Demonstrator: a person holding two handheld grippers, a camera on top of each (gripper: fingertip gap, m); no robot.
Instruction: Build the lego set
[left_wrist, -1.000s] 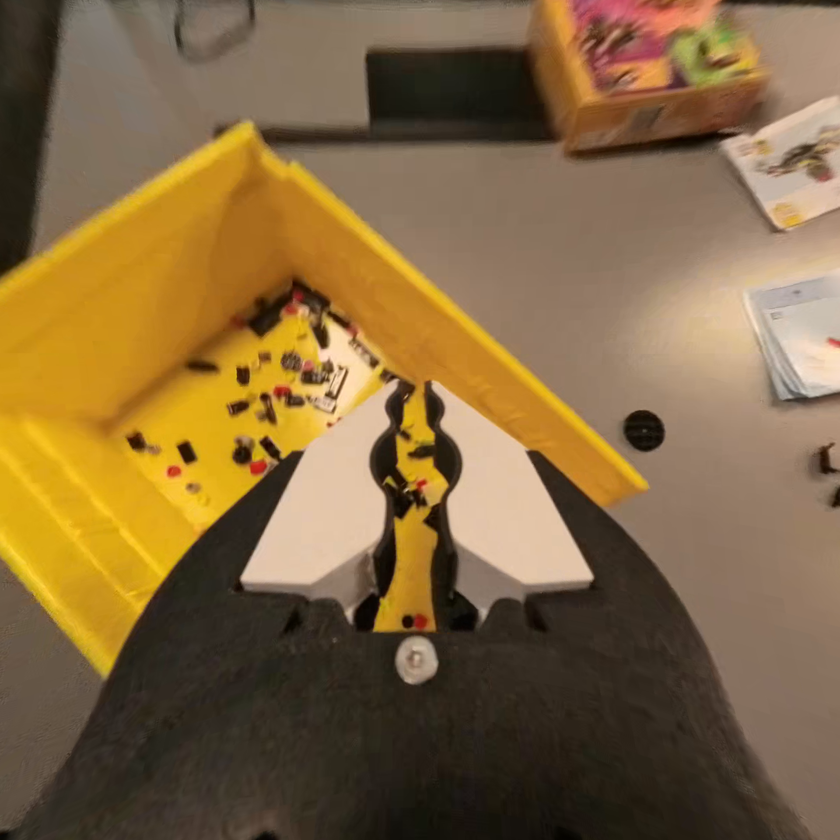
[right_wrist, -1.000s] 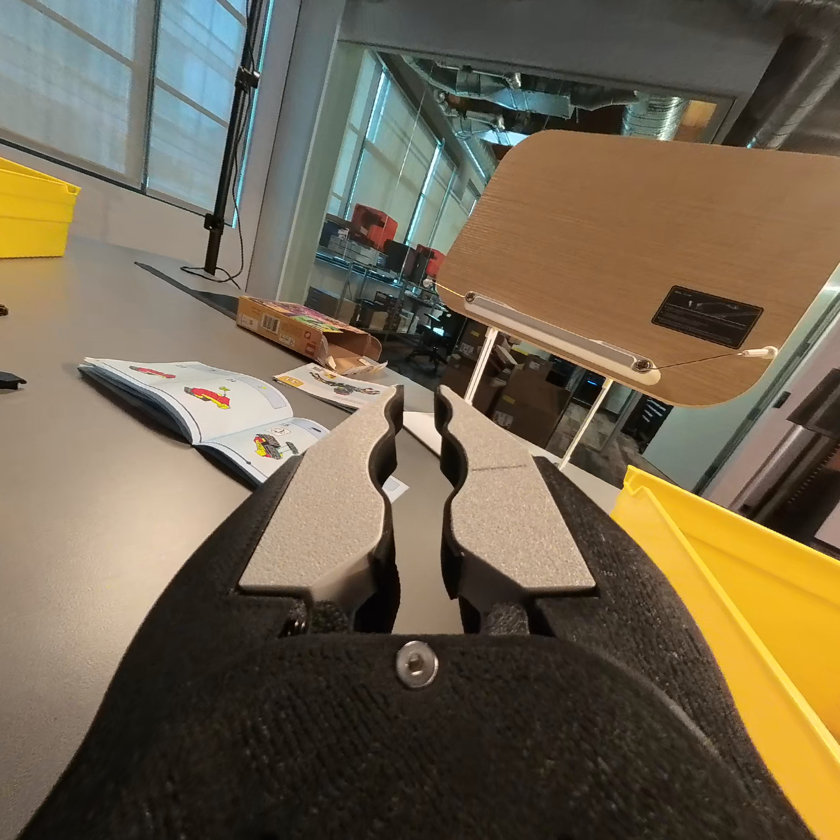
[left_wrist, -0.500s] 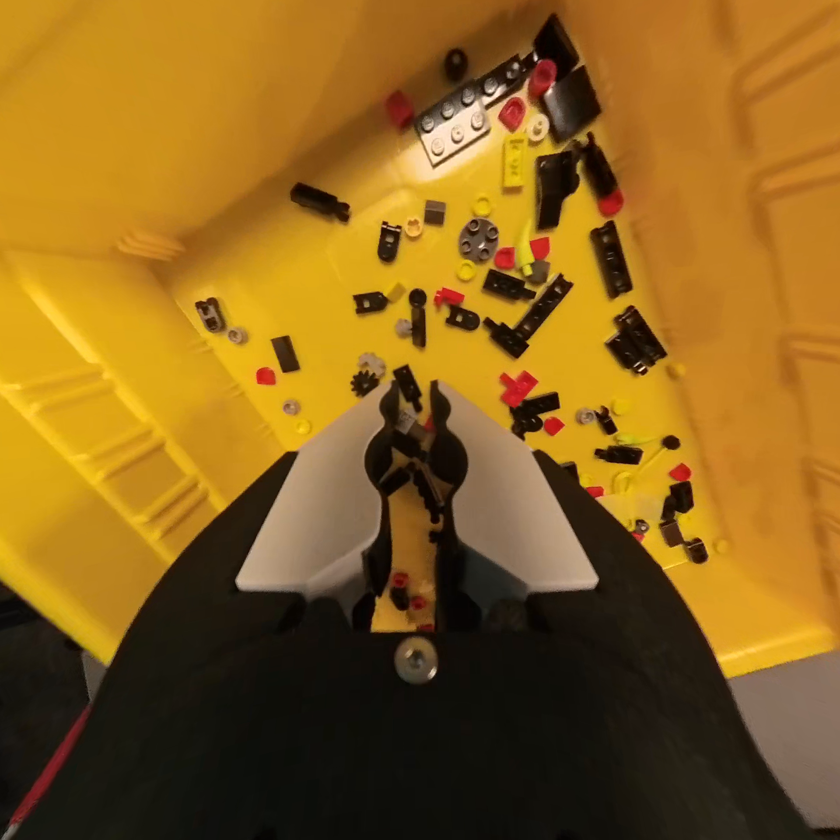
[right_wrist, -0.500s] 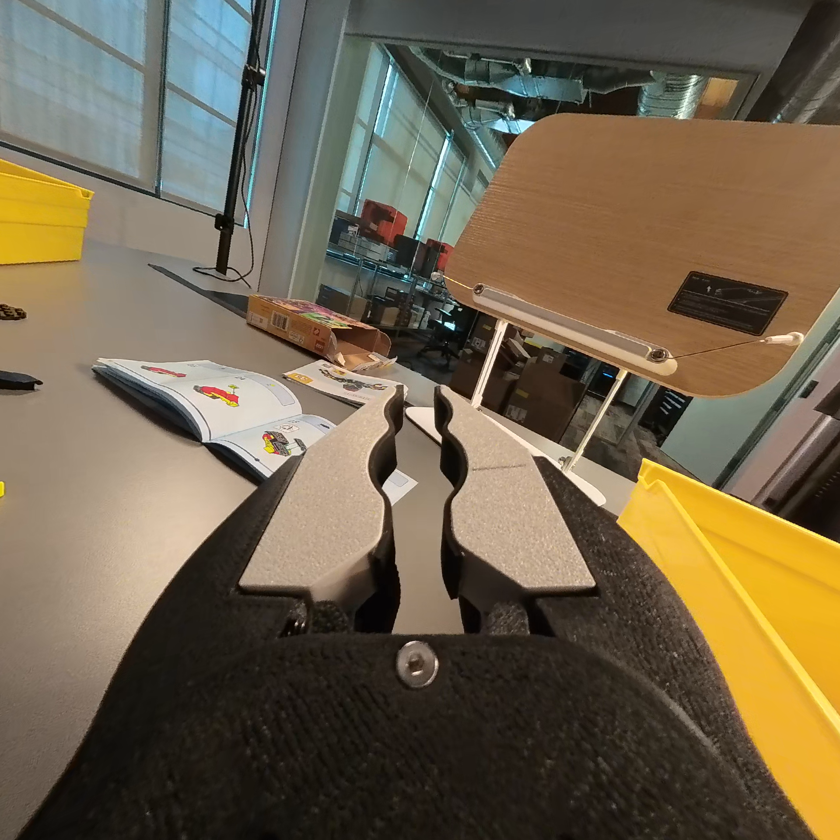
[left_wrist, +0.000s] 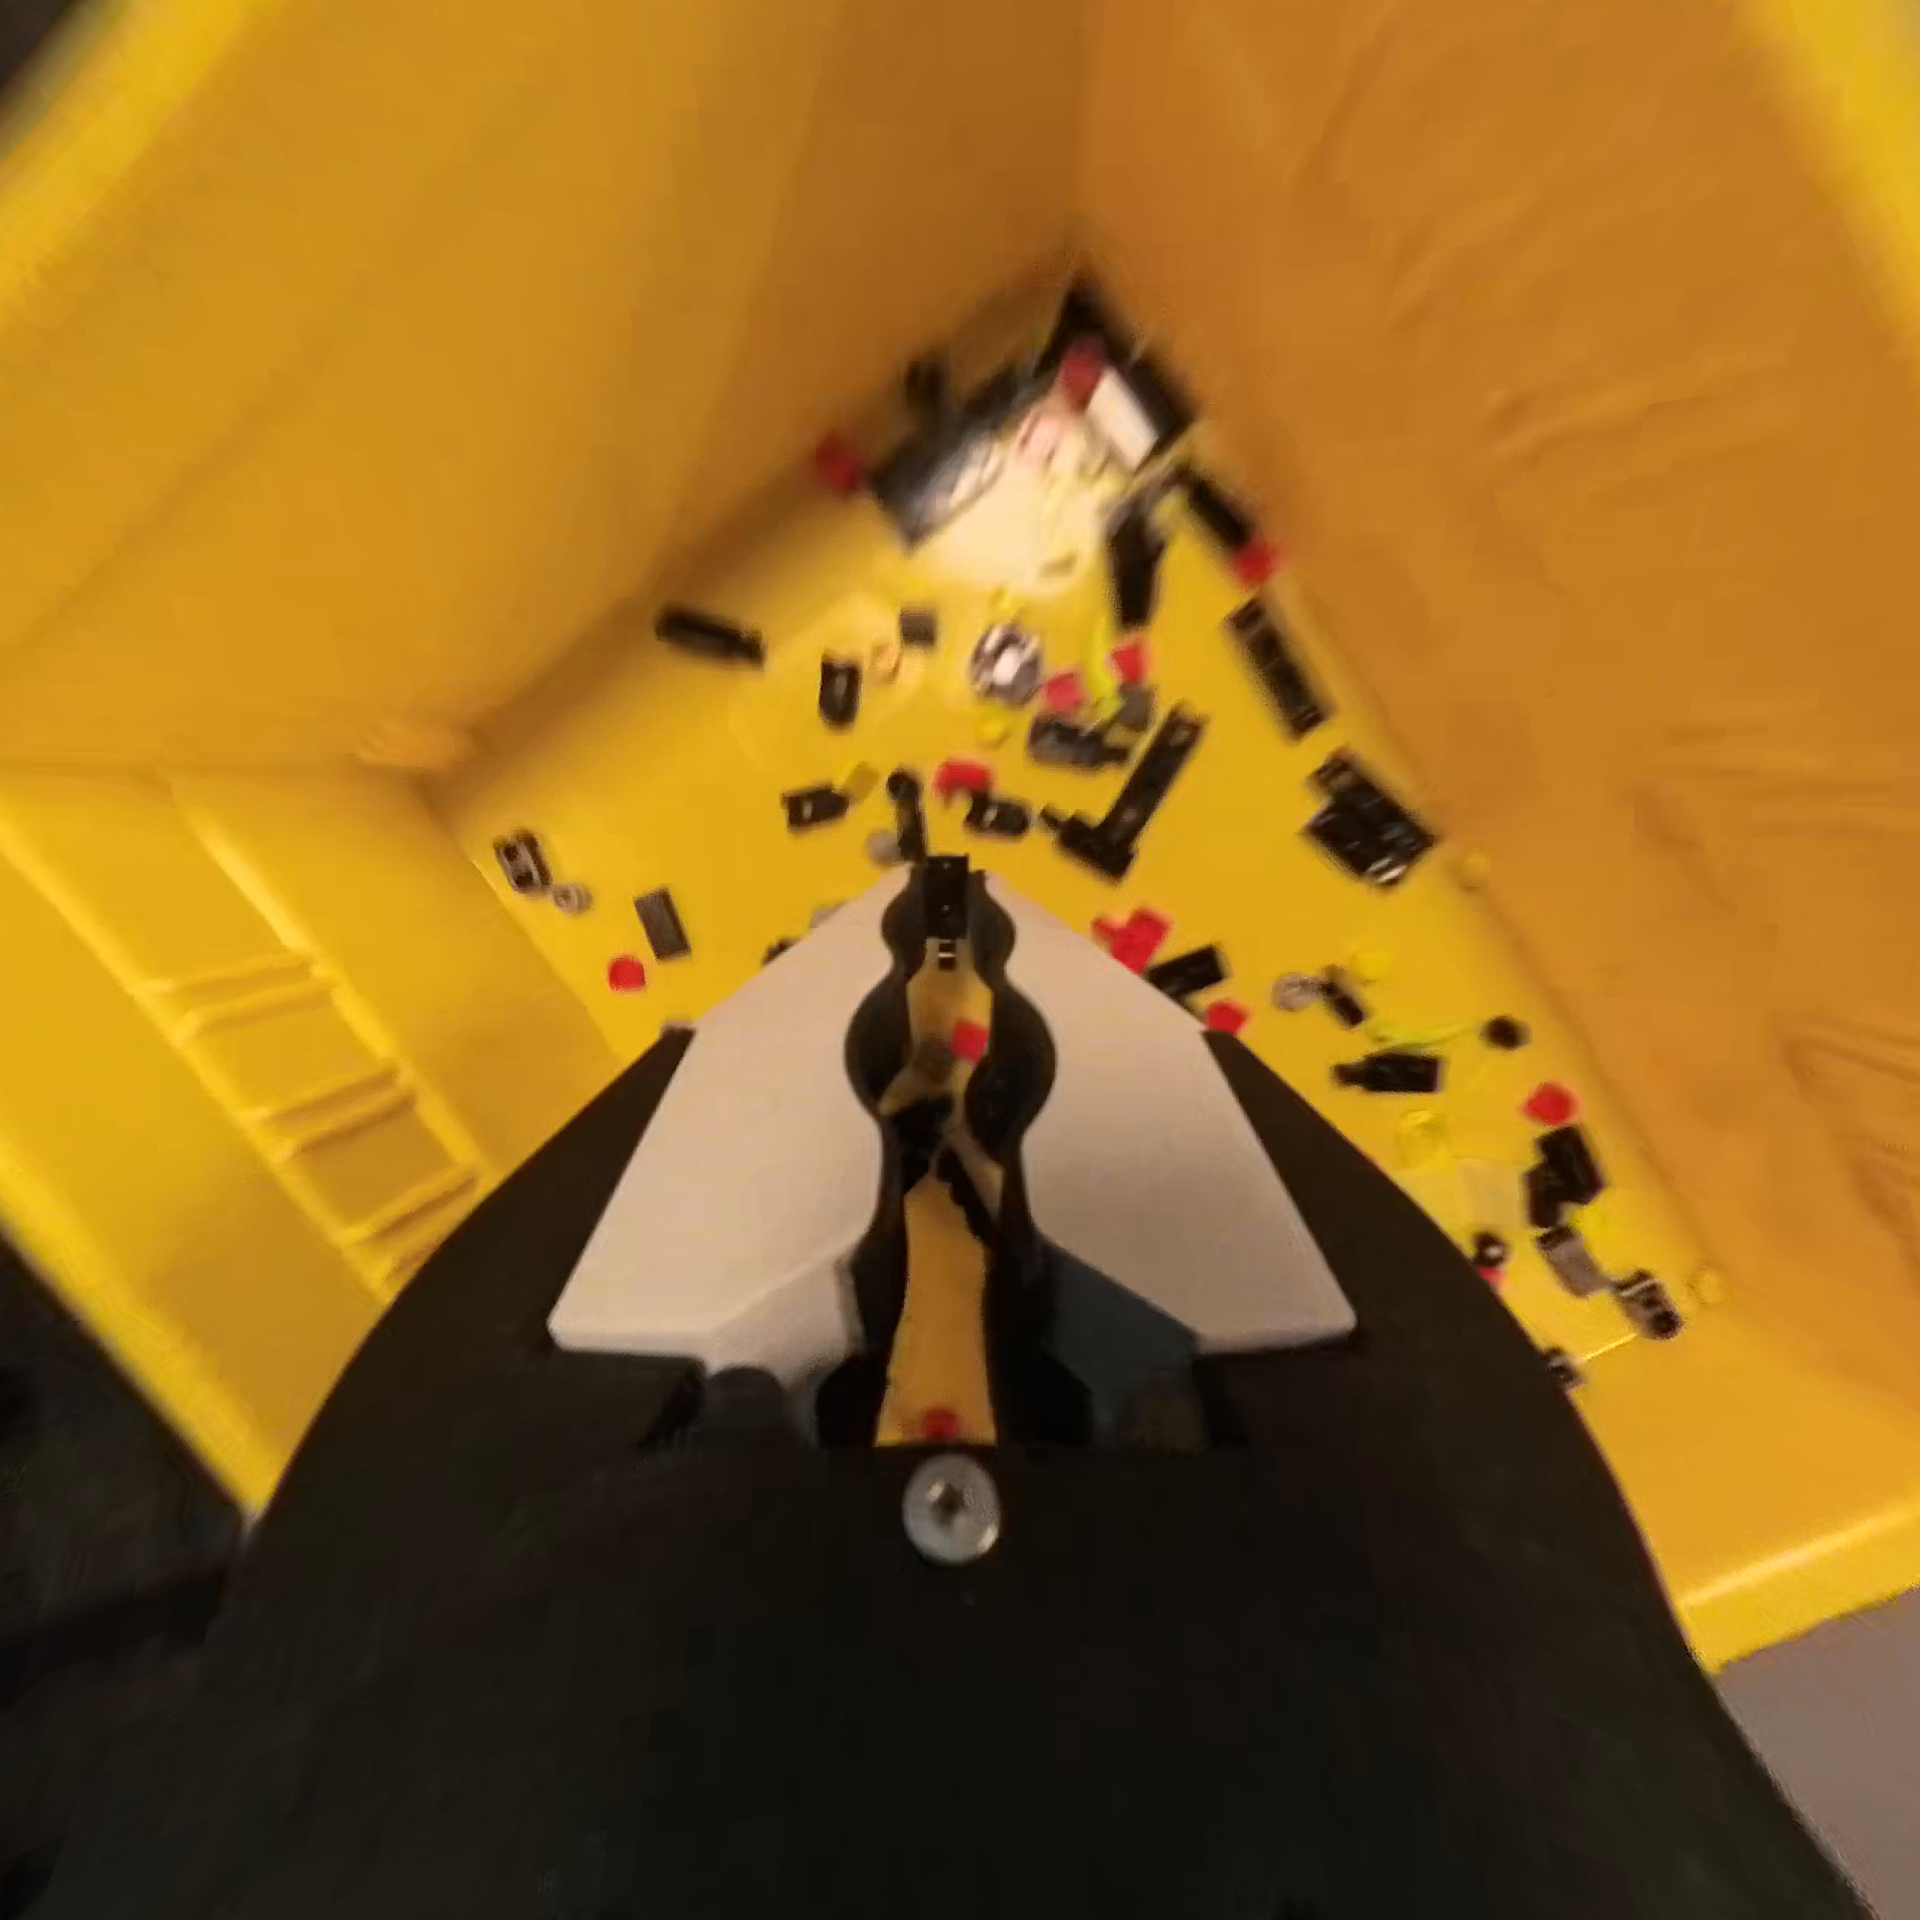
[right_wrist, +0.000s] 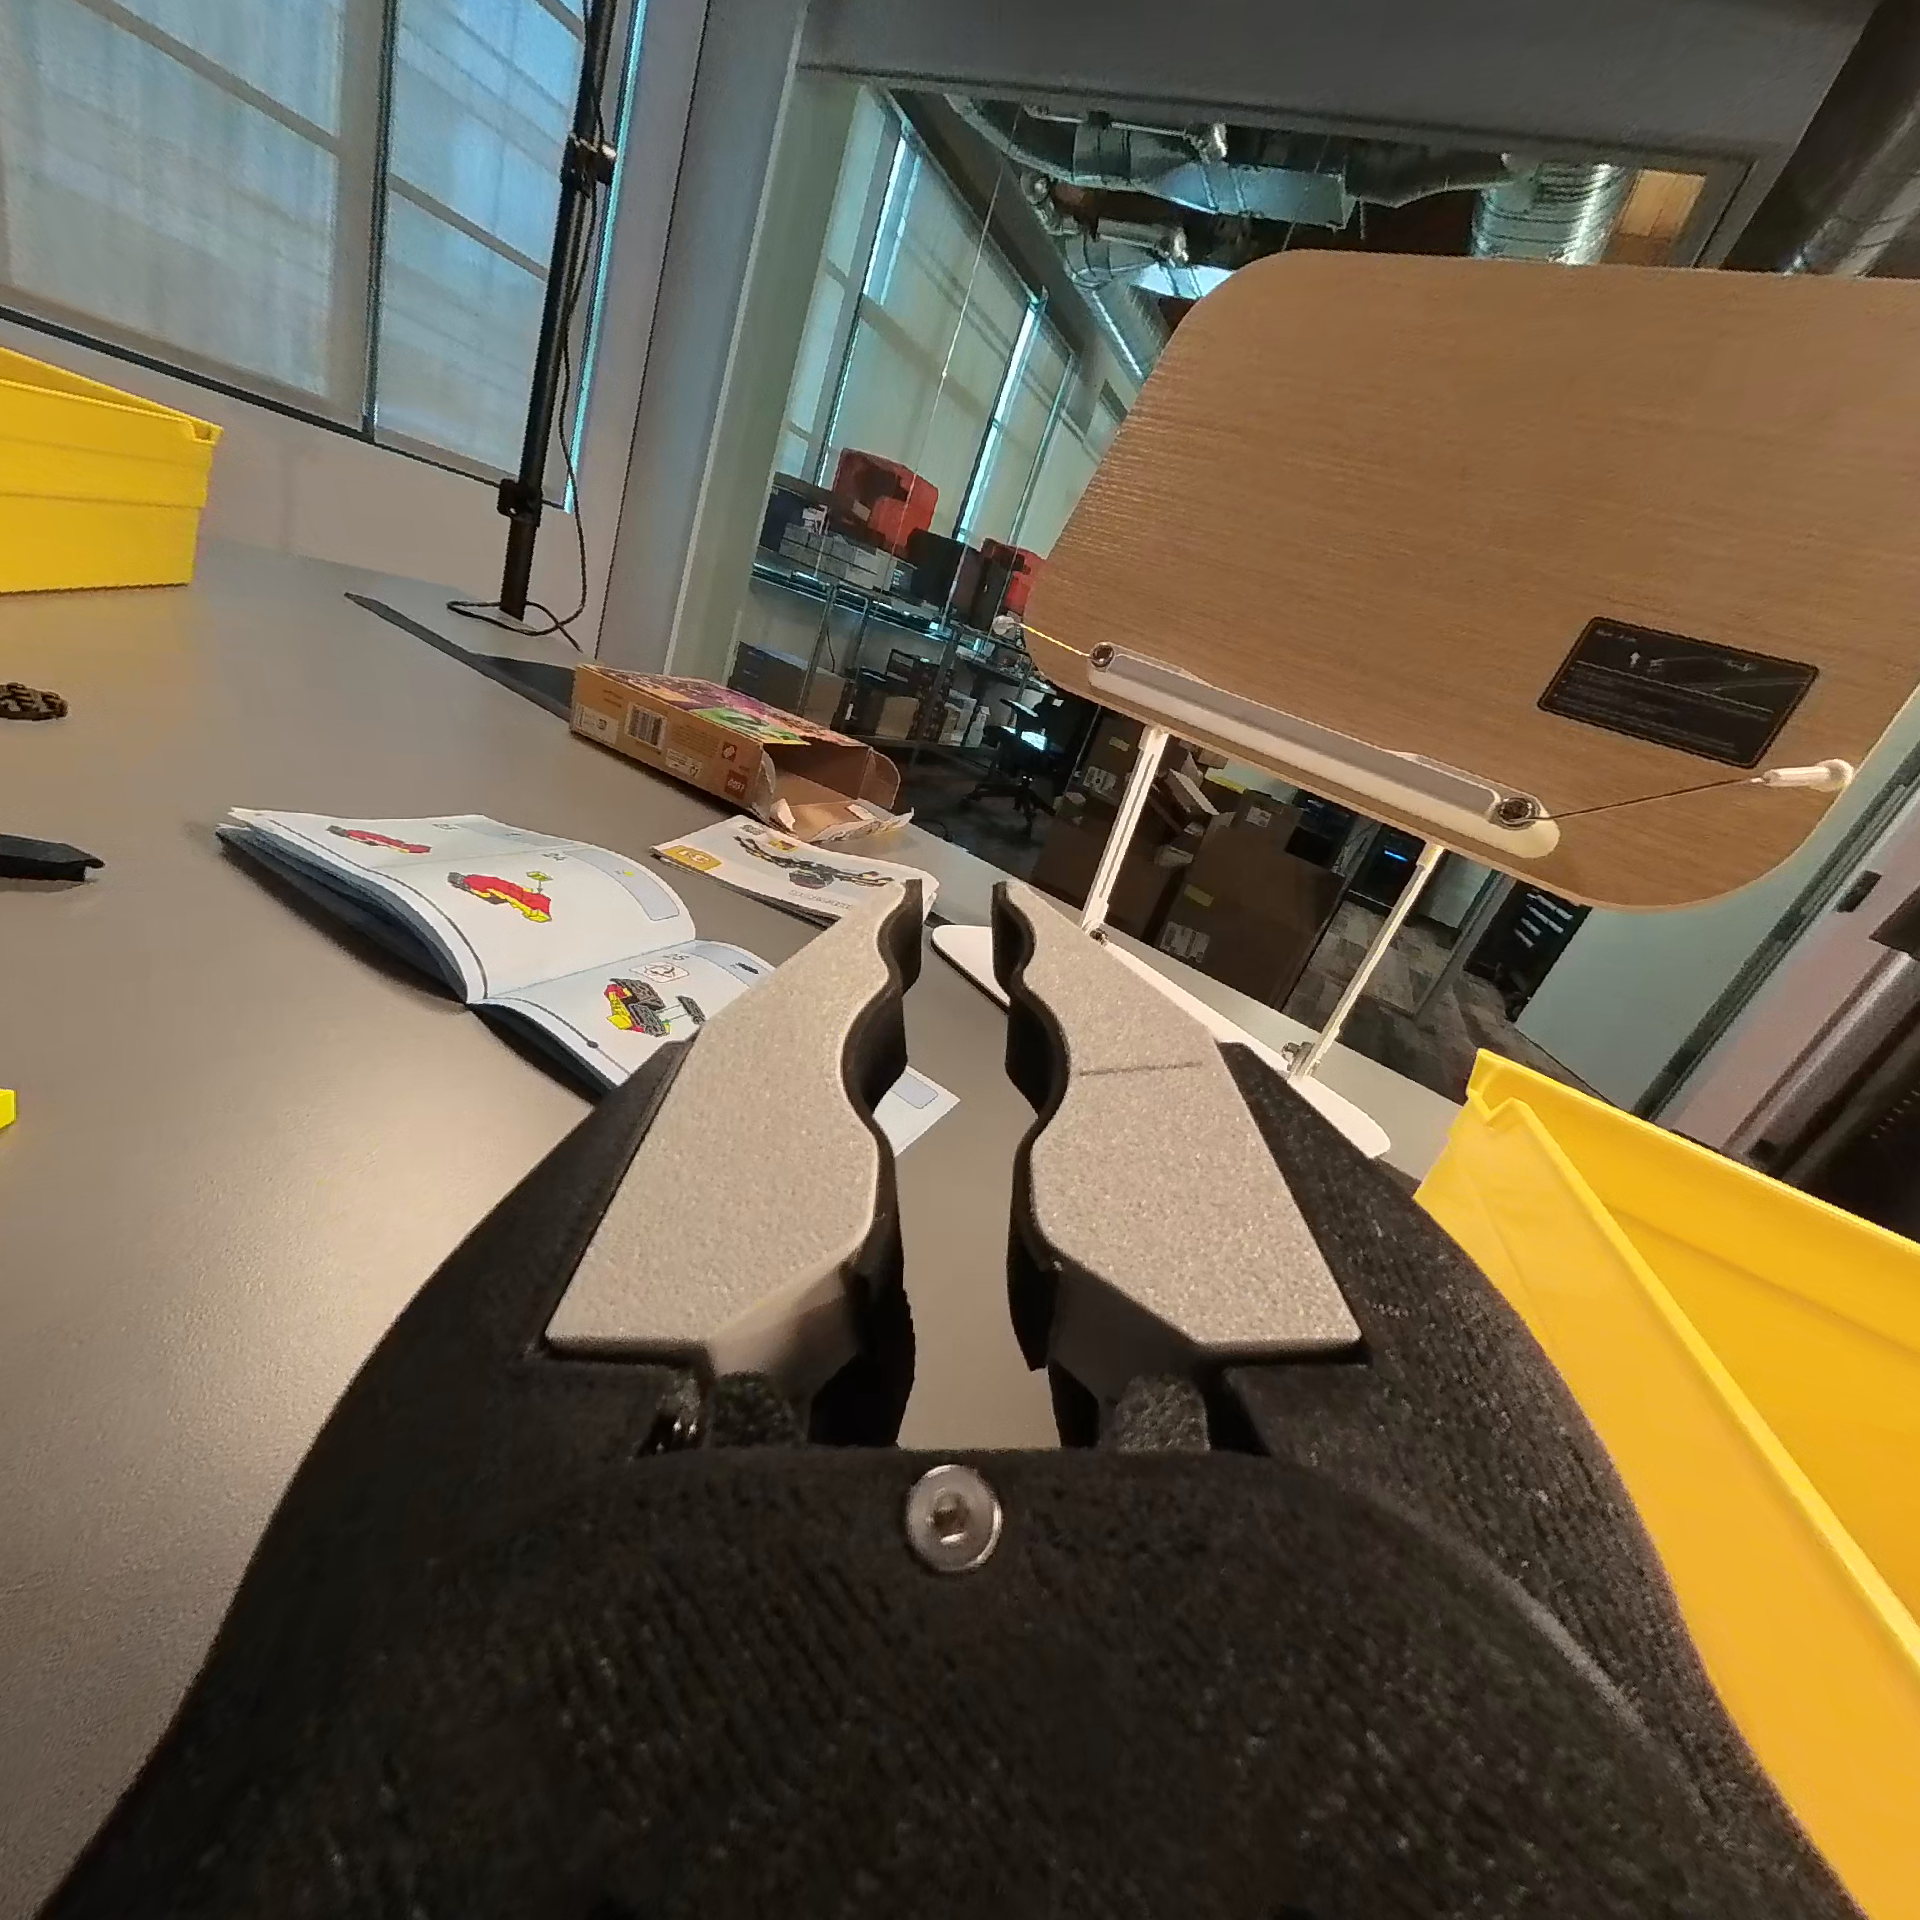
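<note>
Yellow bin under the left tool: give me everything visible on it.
The yellow bin looks like smooth moulded plastic, open-topped, with tall walls that meet at a corner and stepped ribs on one side. Small black, red and yellow lego pieces lie scattered on its floor, thickest toward the far corner. The left tool points down into it, pinching a small black piece. The view is blurred.

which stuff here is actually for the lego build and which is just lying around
For the build:
- loose pieces in the yellow bin
- small black piece in the left claw
- open instruction booklet
- right claw, empty

Lying about:
- opened lego box
- wooden book stand
- tripod pole
</note>
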